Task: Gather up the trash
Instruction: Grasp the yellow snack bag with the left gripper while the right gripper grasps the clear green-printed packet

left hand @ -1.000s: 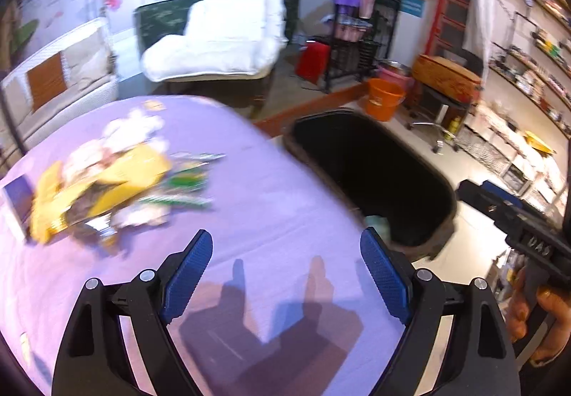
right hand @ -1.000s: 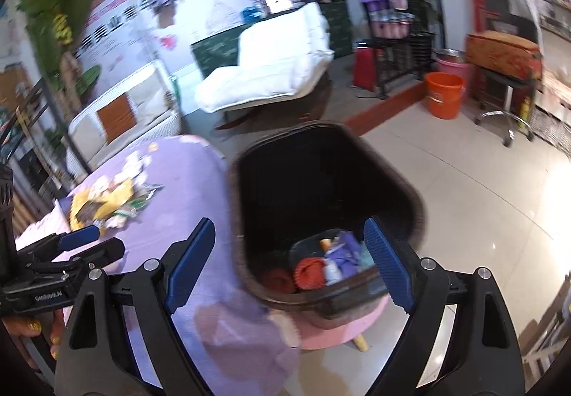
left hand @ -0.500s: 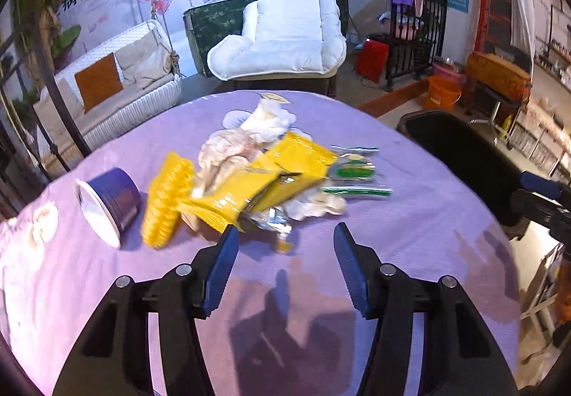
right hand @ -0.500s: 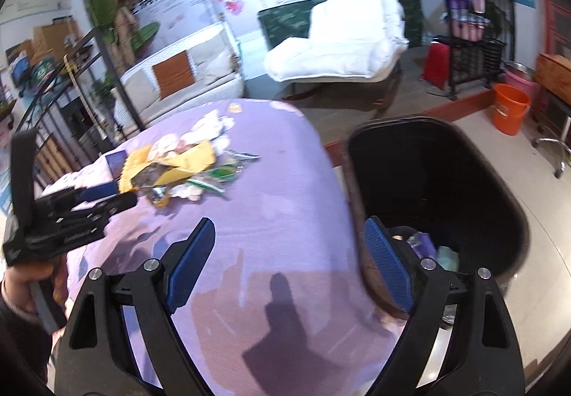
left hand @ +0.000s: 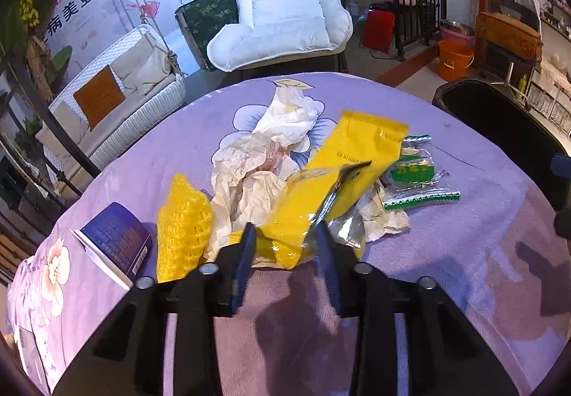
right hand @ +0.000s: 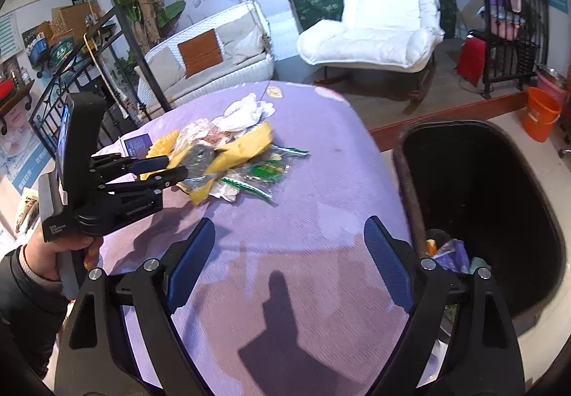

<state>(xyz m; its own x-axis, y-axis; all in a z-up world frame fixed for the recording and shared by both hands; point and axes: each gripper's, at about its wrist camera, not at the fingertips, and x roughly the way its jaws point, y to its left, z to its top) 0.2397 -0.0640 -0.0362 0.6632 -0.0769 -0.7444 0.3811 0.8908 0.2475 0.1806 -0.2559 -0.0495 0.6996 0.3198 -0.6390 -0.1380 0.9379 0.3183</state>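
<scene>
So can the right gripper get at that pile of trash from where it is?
Probably yes. The right gripper is open over bare purple cloth, nothing between it and the trash pile; only the left gripper, at the yellow wrapper, crowds one side.

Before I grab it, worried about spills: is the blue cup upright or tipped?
Tipped: the blue cup lies sideways on the tablecloth.
</scene>
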